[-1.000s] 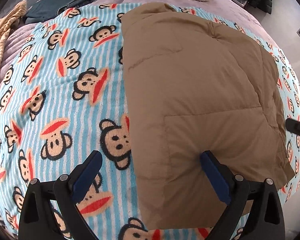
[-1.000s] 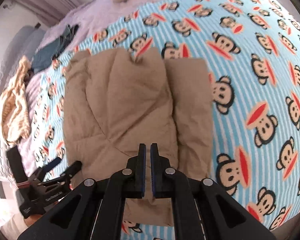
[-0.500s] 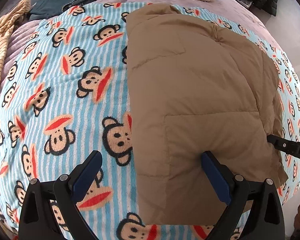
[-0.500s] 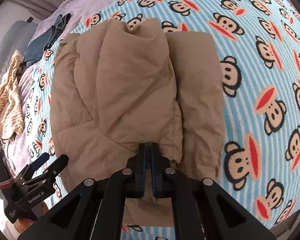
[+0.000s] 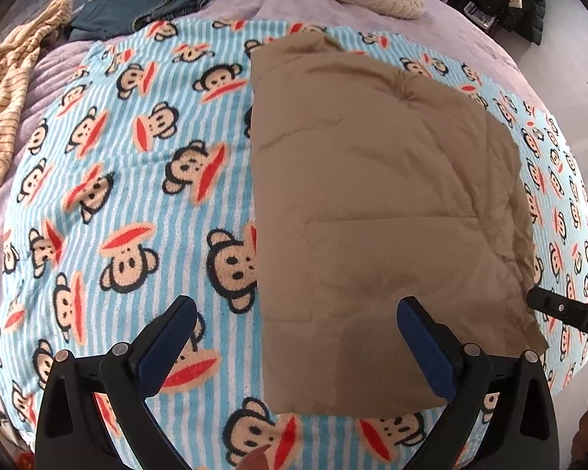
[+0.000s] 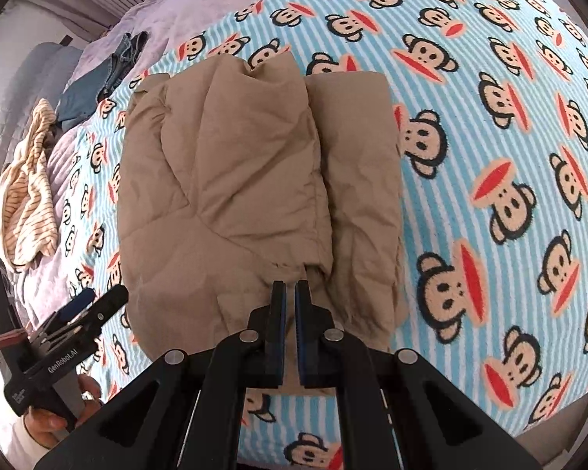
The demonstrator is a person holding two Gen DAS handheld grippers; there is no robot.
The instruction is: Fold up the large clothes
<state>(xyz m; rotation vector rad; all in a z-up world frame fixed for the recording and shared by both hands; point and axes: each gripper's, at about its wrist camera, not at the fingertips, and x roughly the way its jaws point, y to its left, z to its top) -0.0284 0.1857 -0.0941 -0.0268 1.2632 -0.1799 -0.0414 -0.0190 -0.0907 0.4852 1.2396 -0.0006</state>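
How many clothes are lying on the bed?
3 in view: the tan puffy jacket on the monkey blanket, the dark jeans at the far edge, the striped top beside them. More may be hidden.

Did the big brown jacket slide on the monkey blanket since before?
No. The brown jacket lies where it did: its left edge cuts the same monkey face on the blanket. Only the cameras shifted.

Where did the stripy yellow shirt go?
The stripy yellow shirt lies crumpled at the far left of the left wrist view, on the purple bedspread, just off the monkey blanket and beside the folded jeans.
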